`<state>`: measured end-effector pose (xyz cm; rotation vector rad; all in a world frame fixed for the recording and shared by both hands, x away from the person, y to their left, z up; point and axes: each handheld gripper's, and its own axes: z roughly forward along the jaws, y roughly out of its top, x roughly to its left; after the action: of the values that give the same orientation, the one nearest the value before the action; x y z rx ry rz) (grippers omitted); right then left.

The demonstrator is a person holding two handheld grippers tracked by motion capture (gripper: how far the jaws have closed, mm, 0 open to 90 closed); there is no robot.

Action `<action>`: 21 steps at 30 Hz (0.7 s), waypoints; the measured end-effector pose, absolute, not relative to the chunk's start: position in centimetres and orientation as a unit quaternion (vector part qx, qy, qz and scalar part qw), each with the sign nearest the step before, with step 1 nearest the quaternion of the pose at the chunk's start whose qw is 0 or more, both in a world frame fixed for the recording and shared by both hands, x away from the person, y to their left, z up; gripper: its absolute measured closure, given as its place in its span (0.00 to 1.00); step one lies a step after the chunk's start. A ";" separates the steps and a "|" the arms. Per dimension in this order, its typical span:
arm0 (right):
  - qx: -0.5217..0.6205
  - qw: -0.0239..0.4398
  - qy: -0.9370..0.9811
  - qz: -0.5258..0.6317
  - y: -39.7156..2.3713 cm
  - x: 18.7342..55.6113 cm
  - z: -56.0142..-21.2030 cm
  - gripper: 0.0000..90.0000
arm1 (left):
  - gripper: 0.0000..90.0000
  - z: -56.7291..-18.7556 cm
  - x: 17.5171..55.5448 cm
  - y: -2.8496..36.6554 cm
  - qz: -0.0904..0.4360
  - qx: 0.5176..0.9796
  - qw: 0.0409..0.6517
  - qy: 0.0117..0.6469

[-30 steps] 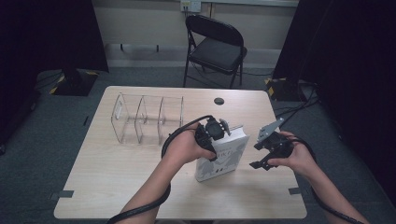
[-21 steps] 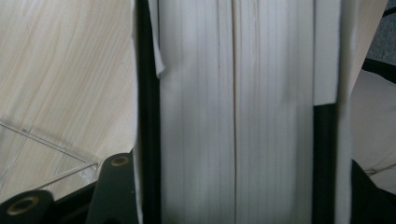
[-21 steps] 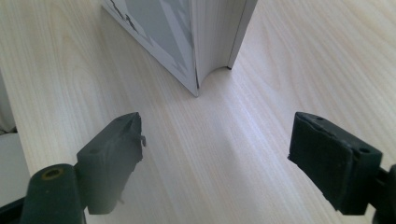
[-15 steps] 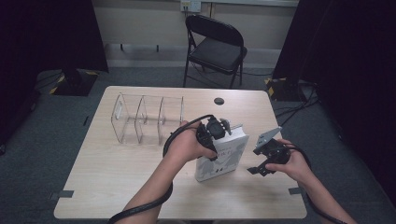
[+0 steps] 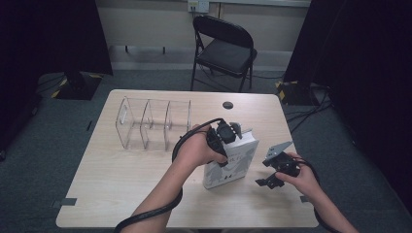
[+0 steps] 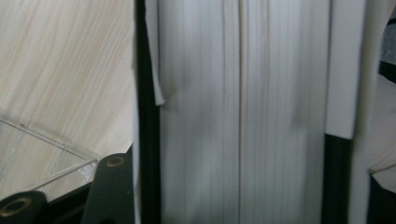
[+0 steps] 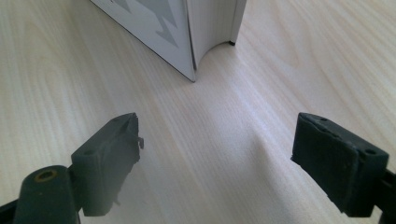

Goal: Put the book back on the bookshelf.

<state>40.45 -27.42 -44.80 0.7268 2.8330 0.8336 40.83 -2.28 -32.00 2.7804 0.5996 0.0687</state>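
Observation:
A thick white book [image 5: 233, 162] stands upright on the table, tilted a little, with a grey pattern on its cover. My left gripper [image 5: 228, 133] is shut on its top edge from above. In the left gripper view the page block [image 6: 243, 112] sits between the black jaws. My right gripper [image 5: 266, 182] hangs low over the bare wood, right of the book and apart from it. Its jaws have just been opening and stand wide with nothing between them [image 7: 217, 149]. The book's lower corner [image 7: 187, 28] lies ahead of them.
A clear plastic organiser [image 5: 153, 124] with several upright dividers stands left of the book at the back of the wooden table [image 5: 121, 194]. A small dark disc [image 5: 227, 105] lies near the far edge. A black folding chair [image 5: 226, 48] stands beyond the table.
My right gripper has come down toward the tabletop and a little nearer the front edge, with its jaws wider. The left gripper and the book have stayed put.

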 end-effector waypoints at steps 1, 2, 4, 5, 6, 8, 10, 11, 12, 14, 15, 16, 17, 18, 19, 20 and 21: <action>0.240 0.051 0.931 0.271 -27.4 40.4 -45.0 0.16 | 0.50 -32.0 40.8 -2.3 0.023 0.967 0.146 0.207; 0.237 0.050 0.931 0.274 -27.5 40.4 -45.3 0.16 | 0.50 -32.1 40.9 -2.4 0.021 0.967 0.146 0.209; 0.238 0.049 0.931 0.272 -27.5 40.3 -45.7 0.16 | 0.50 -32.1 40.8 -2.5 0.021 0.966 0.147 0.211; 0.240 0.051 0.930 0.272 -27.5 40.2 -45.8 0.16 | 0.50 -32.1 40.9 -2.6 0.023 0.968 0.142 0.204; 0.243 0.050 0.929 0.274 -27.5 40.1 -46.0 0.16 | 0.50 -32.1 40.9 -2.6 0.023 0.968 0.143 0.207; 0.247 0.050 0.928 0.275 -27.6 40.0 -46.4 0.16 | 0.49 -32.1 40.9 -2.8 0.024 0.968 0.144 0.206; 0.245 0.051 0.928 0.276 -27.8 40.0 -46.7 0.16 | 0.47 -32.2 41.0 -2.9 0.028 0.968 0.145 0.203; 0.247 0.055 0.927 0.278 -27.9 39.9 -46.9 0.16 | 0.46 -32.3 41.0 -3.0 0.029 0.966 0.153 0.206; 0.252 0.060 0.926 0.275 -27.9 39.8 -46.9 0.16 | 0.45 -32.3 41.1 -3.1 0.030 0.967 0.154 0.200; 0.250 0.066 0.925 0.278 -28.1 39.8 -47.2 0.16 | 0.43 -32.5 41.1 -3.4 0.027 0.967 0.152 0.205; 0.253 0.067 0.924 0.279 -28.2 39.7 -47.3 0.16 | 0.43 -32.5 41.1 -3.5 0.032 0.968 0.150 0.197; 0.254 0.070 0.924 0.279 -28.2 39.7 -47.4 0.16 | 0.43 -32.5 41.1 -3.6 0.034 0.969 0.146 0.197; 0.253 0.075 0.923 0.282 -28.3 39.6 -47.6 0.16 | 0.43 -32.5 41.1 -3.6 0.032 0.970 0.142 0.197; 0.256 0.071 0.921 0.284 -28.4 39.6 -47.9 0.16 | 0.43 -32.5 41.1 -3.7 0.032 0.970 0.141 0.197; 0.262 0.075 0.920 0.282 -28.4 39.5 -48.0 0.16 | 0.44 -32.5 41.1 -3.7 0.030 0.969 0.141 0.199; 0.261 0.076 0.919 0.286 -28.5 39.5 -48.3 0.15 | 0.45 -32.5 41.1 -3.7 0.031 0.970 0.141 0.197; 0.263 0.086 0.916 0.292 -28.6 39.4 -48.4 0.15 | 0.45 -32.5 41.1 -3.7 0.032 0.969 0.140 0.199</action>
<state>39.37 -28.55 -48.36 0.7826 2.7294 0.8695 41.10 -3.73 -32.55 2.8011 0.5742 0.0918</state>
